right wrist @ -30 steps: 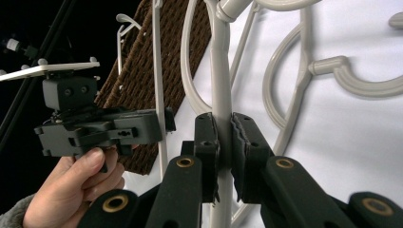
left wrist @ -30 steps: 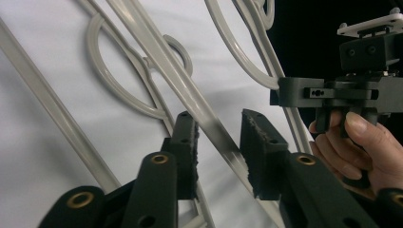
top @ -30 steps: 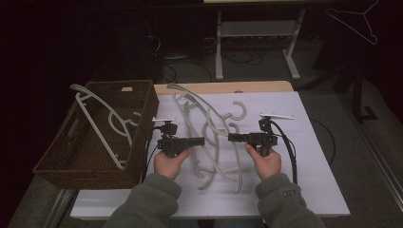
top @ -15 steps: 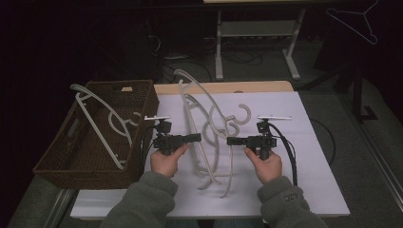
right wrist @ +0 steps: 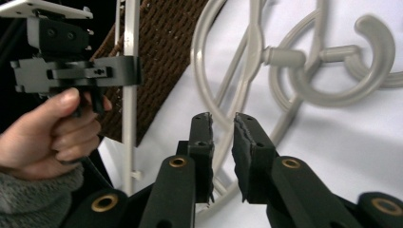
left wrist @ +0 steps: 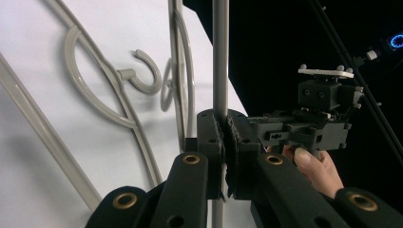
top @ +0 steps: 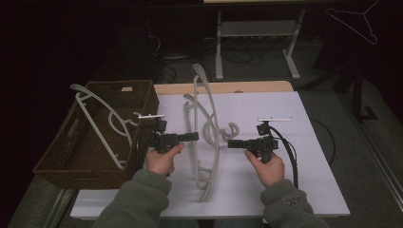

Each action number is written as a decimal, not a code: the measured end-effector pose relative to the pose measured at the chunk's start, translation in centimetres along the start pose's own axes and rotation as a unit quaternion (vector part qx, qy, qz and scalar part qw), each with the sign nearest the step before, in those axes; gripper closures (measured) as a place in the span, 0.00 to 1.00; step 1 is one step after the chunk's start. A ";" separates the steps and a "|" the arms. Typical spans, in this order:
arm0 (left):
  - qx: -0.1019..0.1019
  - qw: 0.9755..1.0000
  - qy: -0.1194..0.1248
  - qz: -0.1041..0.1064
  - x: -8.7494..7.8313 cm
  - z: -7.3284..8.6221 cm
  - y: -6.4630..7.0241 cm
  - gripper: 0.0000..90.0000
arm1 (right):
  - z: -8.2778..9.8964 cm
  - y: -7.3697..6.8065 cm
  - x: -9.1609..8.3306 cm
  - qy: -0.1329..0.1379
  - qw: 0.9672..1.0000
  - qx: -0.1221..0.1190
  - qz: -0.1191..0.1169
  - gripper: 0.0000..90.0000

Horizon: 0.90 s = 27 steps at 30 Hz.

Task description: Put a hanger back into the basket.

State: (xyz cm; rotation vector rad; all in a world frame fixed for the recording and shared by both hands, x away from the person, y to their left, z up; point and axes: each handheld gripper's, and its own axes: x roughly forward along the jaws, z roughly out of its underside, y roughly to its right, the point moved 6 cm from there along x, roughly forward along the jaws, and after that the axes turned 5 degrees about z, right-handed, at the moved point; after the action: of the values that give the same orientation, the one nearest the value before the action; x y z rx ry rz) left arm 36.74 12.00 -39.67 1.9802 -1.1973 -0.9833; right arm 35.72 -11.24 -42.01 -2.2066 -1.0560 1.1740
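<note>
Dim room, seen from above. On the left part of a white table (top: 309,156), a brown wicker basket (top: 57,161), open-topped, reaching past the table's left edge. Inside it, one white plastic hanger (top: 102,121), leaning from the near right corner up over the far left rim.

Just right of the basket, the left gripper (top: 195,137), gripped in a left hand (top: 161,159), pointing right. Jaws just closed and clamped tight on the straight bar of a second white hanger (top: 216,142), lifted and standing on edge near the table's middle, lower end touching the tabletop near the front edge, top rising above the far edge.

Facing it from the right, the right gripper (top: 230,143), in a right hand (top: 266,166). Jaws just opening, standing slightly apart, nothing pressed between the pads.

Behind and under the raised hanger, a tangle of more white hangers (top: 233,129) lying flat; two hooks visible, exact number of hangers hard to tell.

Bare white surface across the table's right half and along the front right edge. Dark floor beyond the far and right edges.

Counted: one basket, two grippers, one hanger in the basket, one held.
</note>
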 end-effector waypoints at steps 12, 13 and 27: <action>0.021 0.999 0.033 0.003 -3.9 -3.0 2.0 0.95 | 0.6 0.6 -2.0 0.004 0.999 -0.030 0.024 0.64; 0.023 0.999 0.037 0.002 -4.3 -3.3 2.1 0.95 | 0.6 0.8 -2.2 0.007 0.999 -0.036 0.029 0.63; 0.032 0.995 0.088 -0.015 -10.8 -6.3 2.3 0.95 | 0.8 1.5 -3.9 0.024 0.992 -0.096 0.082 0.48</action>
State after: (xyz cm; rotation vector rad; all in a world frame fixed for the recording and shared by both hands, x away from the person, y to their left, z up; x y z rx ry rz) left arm 37.61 21.64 -31.48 2.0929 -1.1168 -0.7748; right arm 34.30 -15.20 -41.46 -2.4995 -1.0216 1.1200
